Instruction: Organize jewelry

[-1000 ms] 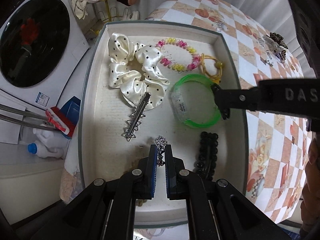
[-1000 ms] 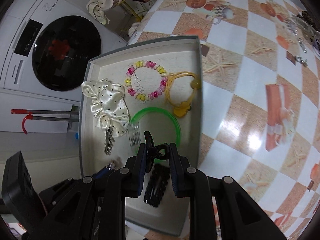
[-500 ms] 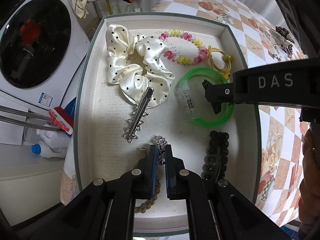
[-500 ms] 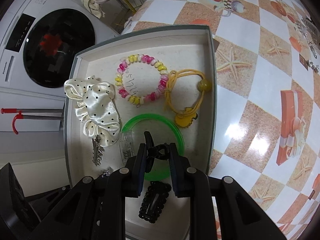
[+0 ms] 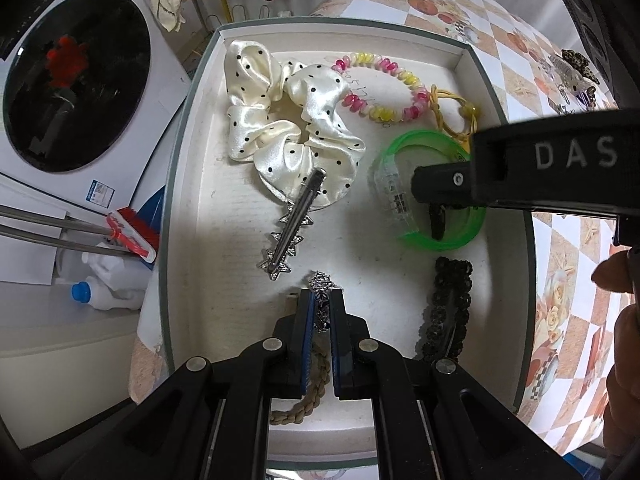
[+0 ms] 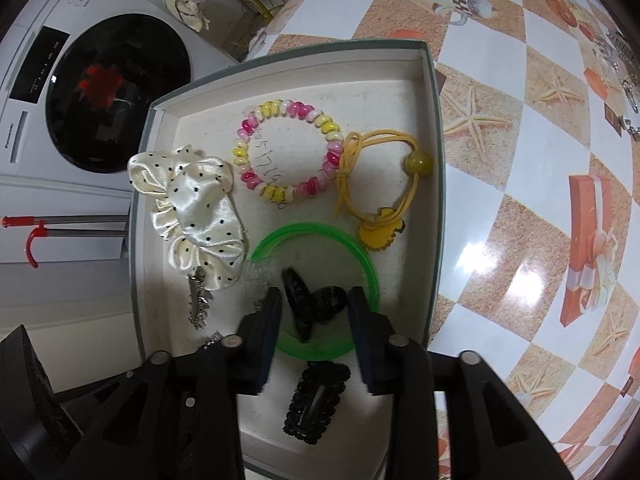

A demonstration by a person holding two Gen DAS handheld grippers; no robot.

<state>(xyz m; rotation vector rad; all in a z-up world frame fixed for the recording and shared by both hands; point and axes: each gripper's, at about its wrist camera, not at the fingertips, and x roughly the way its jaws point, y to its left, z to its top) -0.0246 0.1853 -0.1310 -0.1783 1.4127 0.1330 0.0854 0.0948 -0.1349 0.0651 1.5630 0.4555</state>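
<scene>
Tray point(image 6: 436, 184) holds 2 bracelets, 1 scrunchie point(image 6: 196, 216); right gripper point(image 6: 316, 300) parted around black clip point(image 6: 316, 300), left gripper point(image 5: 320, 312) clamps silver ornament point(image 5: 322, 282).

text: "DAS" on right gripper point(image 5: 576, 154) arm | brand: "Panasonic" on washing machine point(image 6: 12, 142) front panel | box point(image 6: 280, 178) floor: handwritten digits, not readable
</scene>
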